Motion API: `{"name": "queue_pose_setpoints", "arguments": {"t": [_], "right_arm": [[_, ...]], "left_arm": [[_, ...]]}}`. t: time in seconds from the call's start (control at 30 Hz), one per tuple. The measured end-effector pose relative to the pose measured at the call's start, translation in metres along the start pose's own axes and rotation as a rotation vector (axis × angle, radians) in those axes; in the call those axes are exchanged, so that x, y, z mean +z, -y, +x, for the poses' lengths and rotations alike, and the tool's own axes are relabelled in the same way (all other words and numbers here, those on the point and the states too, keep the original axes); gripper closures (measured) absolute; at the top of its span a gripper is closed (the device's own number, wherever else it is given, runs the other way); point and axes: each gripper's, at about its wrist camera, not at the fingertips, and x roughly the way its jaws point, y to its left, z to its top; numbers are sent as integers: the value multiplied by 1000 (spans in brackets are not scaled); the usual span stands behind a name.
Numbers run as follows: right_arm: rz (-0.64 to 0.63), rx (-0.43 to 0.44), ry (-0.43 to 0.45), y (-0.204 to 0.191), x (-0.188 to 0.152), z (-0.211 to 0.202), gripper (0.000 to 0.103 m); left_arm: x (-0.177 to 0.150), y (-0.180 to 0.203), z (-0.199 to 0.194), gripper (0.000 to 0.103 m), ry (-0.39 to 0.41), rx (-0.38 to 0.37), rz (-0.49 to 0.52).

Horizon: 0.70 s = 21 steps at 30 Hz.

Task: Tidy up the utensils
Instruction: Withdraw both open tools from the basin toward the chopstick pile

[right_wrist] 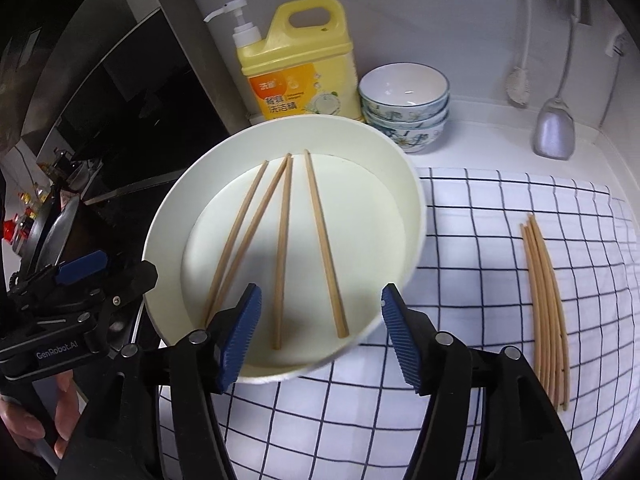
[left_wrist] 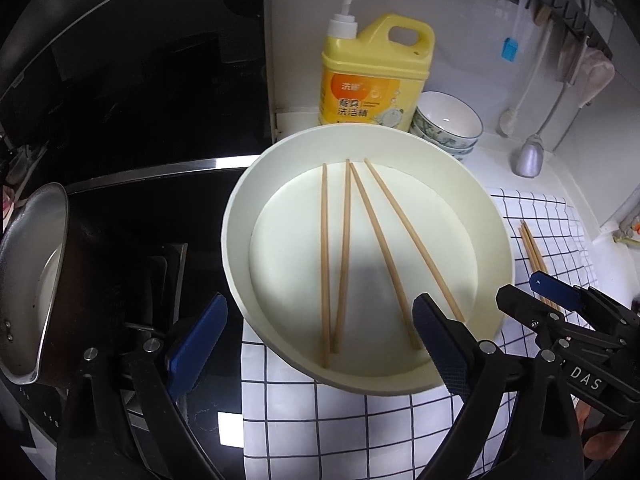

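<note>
**Four chopsticks in the basin, both grippers empty**

From my left wrist, my left gripper (left_wrist: 320,344) stood spread wide with nothing between its blue pads, hanging over the near rim of the cream basin (left_wrist: 496,216). Four chopsticks (left_wrist: 352,256) lay loose on the basin floor, fanned apart. The basin sat on the checked cloth (left_wrist: 320,420), with the yellow detergent bottle (left_wrist: 376,76) and stacked bowls (left_wrist: 448,120) behind it. A metal pan (left_wrist: 32,280) stood at far left.

From my right wrist, my right gripper (right_wrist: 320,340) was spread too, pinching nothing, above the basin's near edge. A tidy bundle of chopsticks (right_wrist: 546,308) lay on the cloth, well apart from the basin, to its right.
</note>
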Motion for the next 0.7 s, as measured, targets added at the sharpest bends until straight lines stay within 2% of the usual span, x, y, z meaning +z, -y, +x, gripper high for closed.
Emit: {"name": "queue_pose_setpoints", "arguments": {"t": [0.37,0.53,0.7], "right_arm": [[52,-70,15,36,-28,-35,34],[76,-110,10,80,-43,-53,33],[39,-125,0,127,-56,-69,32]], "left_arm": [[-13,40,-11,8,23,-53,56],[-21,81,-15,8,32,-84,61],[-29,130,-18,8,54,-89,41]]}}
